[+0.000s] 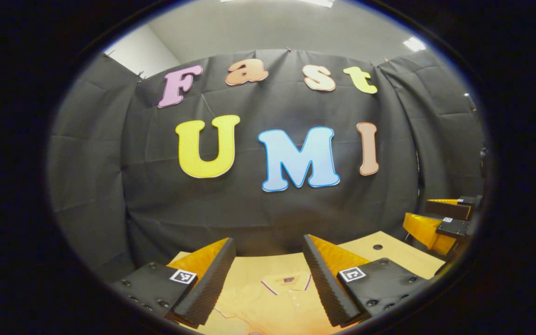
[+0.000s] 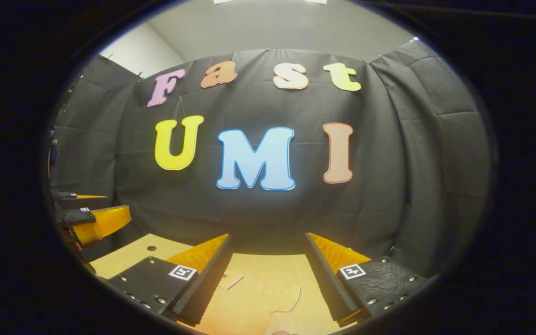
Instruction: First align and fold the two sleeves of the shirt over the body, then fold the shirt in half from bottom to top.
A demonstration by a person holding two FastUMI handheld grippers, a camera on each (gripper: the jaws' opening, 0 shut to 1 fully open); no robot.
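An orange-yellow polo shirt [image 1: 268, 300] lies flat on the table, its collar [image 1: 289, 280] with a dark trim line and a button placket facing up between my fingers. My left gripper [image 1: 268, 239] hovers open above the collar area, with nothing between its fingers. In the right gripper view the same shirt [image 2: 254, 302] shows a short sleeve [image 2: 289, 298] and a collar corner [image 2: 231, 280]. My right gripper [image 2: 268, 237] is open over that side, holding nothing. Each gripper shows in the other's view: the right gripper [image 1: 419, 211] and the left gripper [image 2: 117, 204], both off the cloth.
The light wooden table [image 1: 391, 251] has a small round hole [image 1: 378, 247] near its far corner, also seen as a hole [image 2: 151, 248] in the right gripper view. The black booth wall stands just behind the table's far edge.
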